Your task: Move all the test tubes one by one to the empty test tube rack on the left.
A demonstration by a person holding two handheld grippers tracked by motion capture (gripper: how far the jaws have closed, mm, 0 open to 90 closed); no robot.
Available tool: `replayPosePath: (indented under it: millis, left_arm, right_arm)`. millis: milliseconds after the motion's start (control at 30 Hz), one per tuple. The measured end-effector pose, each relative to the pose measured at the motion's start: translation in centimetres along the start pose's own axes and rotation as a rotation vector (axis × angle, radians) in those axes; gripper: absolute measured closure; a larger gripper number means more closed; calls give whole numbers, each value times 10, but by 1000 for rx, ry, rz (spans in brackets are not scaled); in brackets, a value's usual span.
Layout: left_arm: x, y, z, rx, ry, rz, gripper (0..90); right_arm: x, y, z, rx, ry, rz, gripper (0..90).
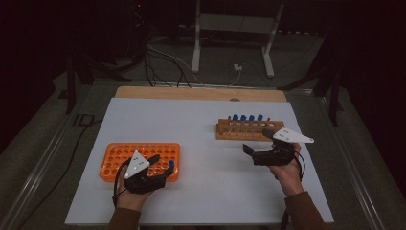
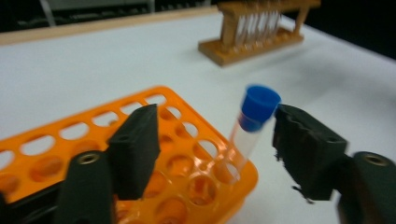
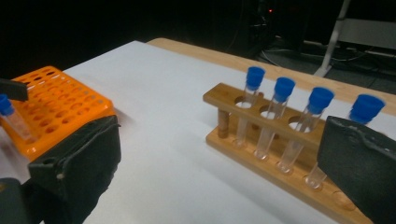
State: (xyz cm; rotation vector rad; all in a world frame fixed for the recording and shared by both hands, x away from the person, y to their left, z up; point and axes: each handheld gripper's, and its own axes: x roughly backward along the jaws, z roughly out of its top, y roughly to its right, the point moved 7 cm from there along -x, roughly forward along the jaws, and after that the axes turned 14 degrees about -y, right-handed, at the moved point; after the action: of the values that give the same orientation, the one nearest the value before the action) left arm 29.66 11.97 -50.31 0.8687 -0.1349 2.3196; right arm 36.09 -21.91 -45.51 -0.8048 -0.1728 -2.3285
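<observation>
Plastic, bright orange and glossy, makes up the flat rack (image 1: 141,160) at the near left of the white table sheet (image 1: 201,124); its top is a grid of round holes. One clear tube (image 2: 245,135) with a blue cap (image 2: 259,105) stands tilted in a hole at the rack's corner nearest the middle of the table. The left gripper (image 2: 215,149), held in the person's left hand (image 1: 131,194), has its two blocky black jaws spread wide, one over the rack's holes and the other just beside the cap. In the left gripper view the tube rises between the jaws, closer to the right-hand one; whether that jaw touches the cap cannot be told. The jaw faces look rough and ridged.

Farther right sits a wooden rack (image 3: 280,140), a long bar drilled with round holes over a base board, smooth and light brown. Four clear tubes with blue caps (image 3: 282,88) stand in it in a row, leaning slightly.

The right gripper (image 3: 219,168), in the right hand (image 1: 287,172), hovers just in front of this wooden rack with its jaws wide apart and nothing between them. A grey three-cornered plate (image 1: 293,136) tops it. In the right gripper view its right-hand jaw stands in front of the rack's end, near the last tube.
</observation>
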Motion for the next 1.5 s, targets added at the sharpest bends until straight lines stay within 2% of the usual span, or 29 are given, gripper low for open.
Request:
replayPosePath:
  millis: [100,133,267,400,467,600,700,800,933,1000,1100,1167,1267,1367,1500]
  left_arm:
    - [6,-5,2,19,29,10,235]
    - [8,-7,2,27,34,17,196]
    - [13,-14,4,55,59,46,151]
    - [16,-21,6,90,76,74,19]
    - [18,-24,5,106,79,84,6]
    - [21,-30,4,125,92,99,5]
    - [22,-32,3,132,92,109,5]
    - [21,-34,2,138,89,109,5]
    - [20,-33,2,143,86,101,5]
    - [19,-33,1,141,80,105,6]
    - [19,-33,1,140,79,105,6]
    - [18,-33,1,140,77,103,6]
    - [18,-33,1,142,72,97,6]
    - [17,-32,1,140,72,97,6]
    - [17,-32,1,140,72,95,6]
  right_arm:
    - [0,7,4,-8,0,-22,3]
    - [0,13,6,-23,2,-36,3]
    - [0,24,10,-32,-5,-55,4]
    - [-2,39,13,-42,-23,-84,60]
    - [-4,46,15,-54,-27,-103,82]
    - [-13,62,15,-76,-58,-156,142]
    - [-20,71,14,-102,-70,-163,181]
    - [-29,79,13,-121,-85,-175,273]
    - [-39,89,8,-144,-101,-190,472]
    - [-43,93,7,-154,-107,-215,530]
    - [-48,97,6,-169,-107,-203,598]
    - [-52,97,5,-163,-111,-197,627]
    - [-58,99,3,-159,-124,-212,660]
    - [-61,100,3,-163,-116,-208,702]
    - [-65,97,3,-141,-121,-218,756]
